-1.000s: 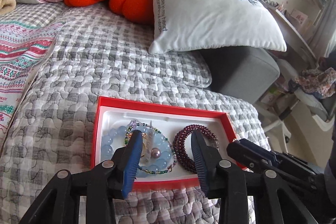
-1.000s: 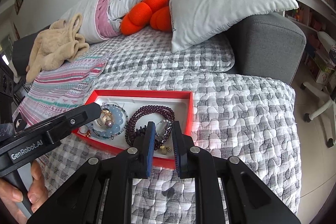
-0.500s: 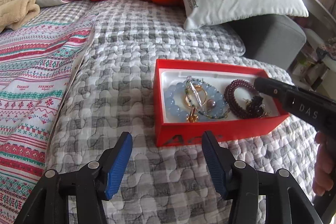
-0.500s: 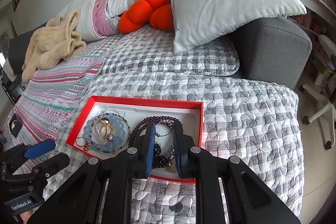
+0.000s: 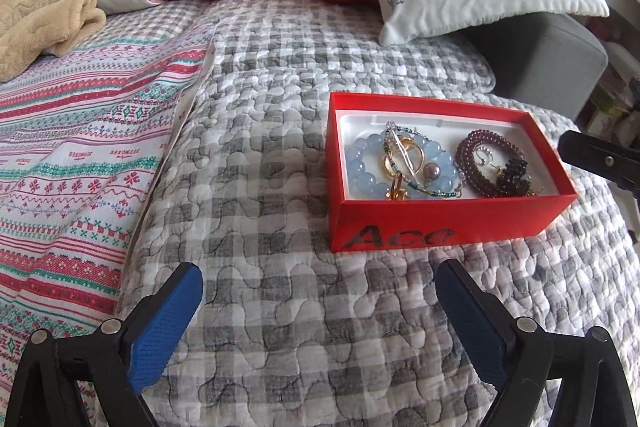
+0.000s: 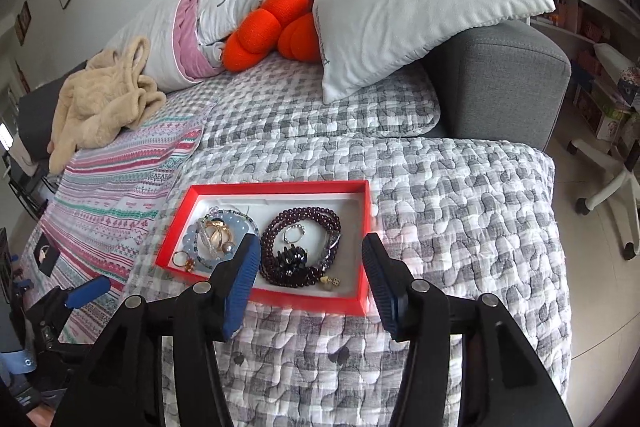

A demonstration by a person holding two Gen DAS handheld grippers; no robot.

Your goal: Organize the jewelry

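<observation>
Left tongs [image 5: 318, 299] opening, nothing between the blue pads, over the grey-checked quilted bed cover [image 5: 256, 227] short of the red cardboard box [image 5: 452, 219]. In the box's white tray: pale blue bead bracelet [image 5: 362, 169] with gold rings [image 5: 404, 157] on the left, dark garnet bead bracelet [image 5: 480, 155] on the right. Right tongs [image 6: 310, 265] also opening, empty, above the box's near edge at the garnet end.
</observation>
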